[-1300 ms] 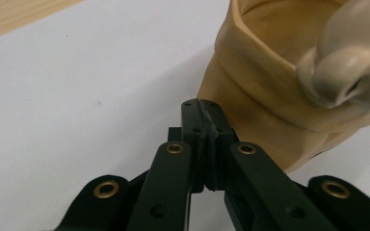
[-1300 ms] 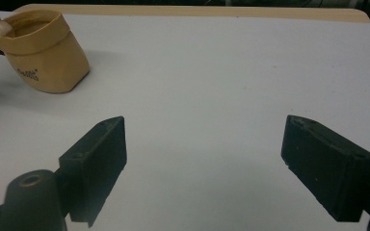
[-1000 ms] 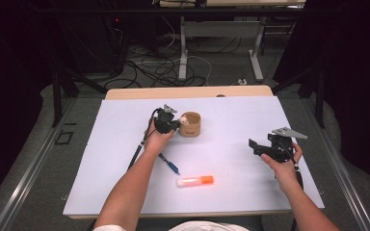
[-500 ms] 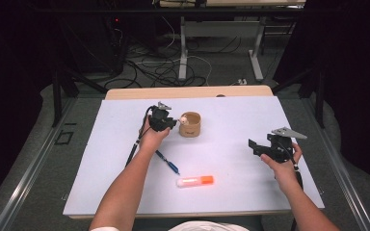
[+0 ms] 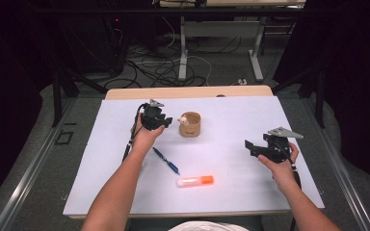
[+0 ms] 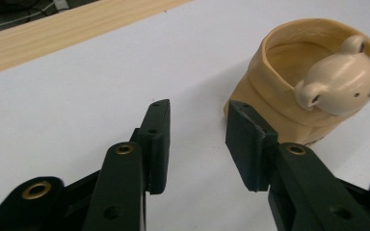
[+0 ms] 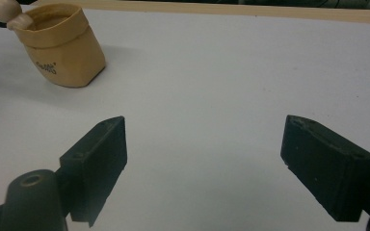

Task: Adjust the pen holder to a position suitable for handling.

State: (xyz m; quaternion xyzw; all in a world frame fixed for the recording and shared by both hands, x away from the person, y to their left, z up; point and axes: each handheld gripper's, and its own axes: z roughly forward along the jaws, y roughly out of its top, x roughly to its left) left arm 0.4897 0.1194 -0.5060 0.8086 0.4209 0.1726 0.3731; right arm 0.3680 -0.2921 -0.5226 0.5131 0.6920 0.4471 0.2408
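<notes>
Nearest the person, an orange marker (image 5: 195, 181) and a blue pen (image 5: 165, 160) lie loose short of the tan bear-faced cup (image 5: 190, 124), likely awaiting pickup, while the right gripper (image 5: 259, 144) waits wide open off to its right and the left gripper (image 5: 160, 121), jaws parted and empty, hovers just beside its left wall.

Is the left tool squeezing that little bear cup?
No. In the left gripper view the left tool stands open beside the bear cup, with bare table between its jaws.

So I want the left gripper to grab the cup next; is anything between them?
Nothing visible. The left gripper is open beside the cup, with bare white table between its jaws; the pen lies nearer the person.
</notes>
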